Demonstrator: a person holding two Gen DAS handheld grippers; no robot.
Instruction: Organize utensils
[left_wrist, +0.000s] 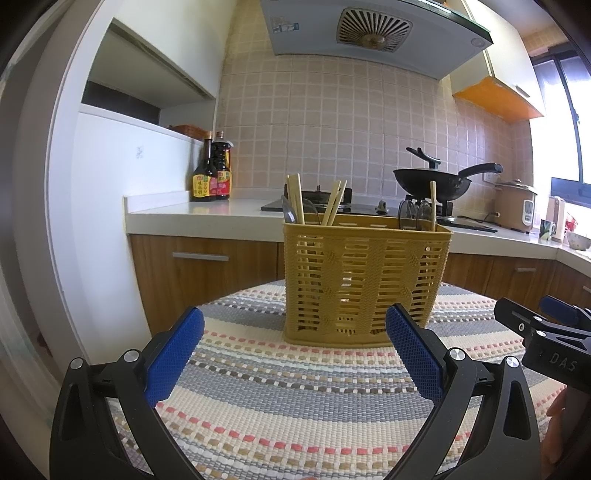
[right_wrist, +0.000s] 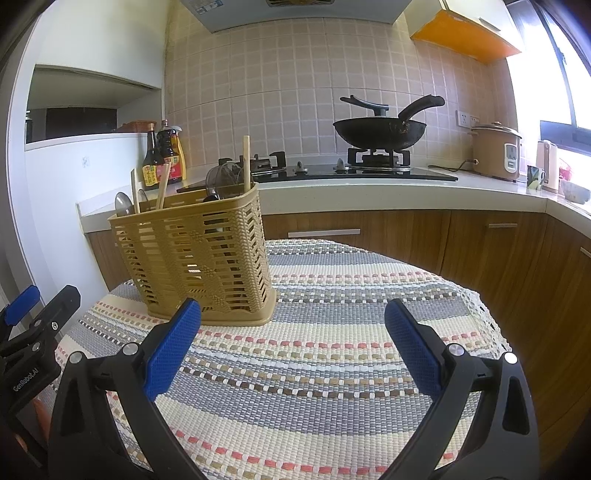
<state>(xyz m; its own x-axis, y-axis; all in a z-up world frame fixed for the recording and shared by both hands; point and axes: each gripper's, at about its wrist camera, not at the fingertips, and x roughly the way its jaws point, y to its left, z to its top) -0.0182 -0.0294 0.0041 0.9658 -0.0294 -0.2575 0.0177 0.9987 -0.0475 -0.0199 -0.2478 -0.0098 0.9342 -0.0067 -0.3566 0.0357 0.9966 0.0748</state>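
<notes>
Left tool (left_wrist: 294, 349) is spread wide with nothing between its blue pads (left_wrist: 173, 358), held low over the striped cloth (left_wrist: 295, 406) that covers the table. Right tool (right_wrist: 293, 345) is likewise spread wide and empty, also low over the cloth, pads (right_wrist: 413, 347) well apart. Each tool shows at the edge of the other's view: the right one at the far right of the left wrist view, the left one at the far left of the right wrist view. The basket (left_wrist: 364, 280), a yellow slatted plastic holder, stands upright on the cloth ahead of both tools; it sits straight in front of the left tool and to the front-left of the right tool, touching neither. Inside the basket, chopsticks (left_wrist: 297, 199) lean up out of the left end together with a spoon (right_wrist: 123, 205); a single chopstick (left_wrist: 433, 205) stands at the right end beside dark ladle-like utensils (right_wrist: 221, 177), whose exact kind cannot be told. The inner dividers cannot be made out. Behind the table runs a kitchen counter (right_wrist: 369, 192) carrying a wok (right_wrist: 380, 133) on the hob, sauce bottles (left_wrist: 212, 173) near the wall, and a rice cooker (right_wrist: 496, 151).
</notes>
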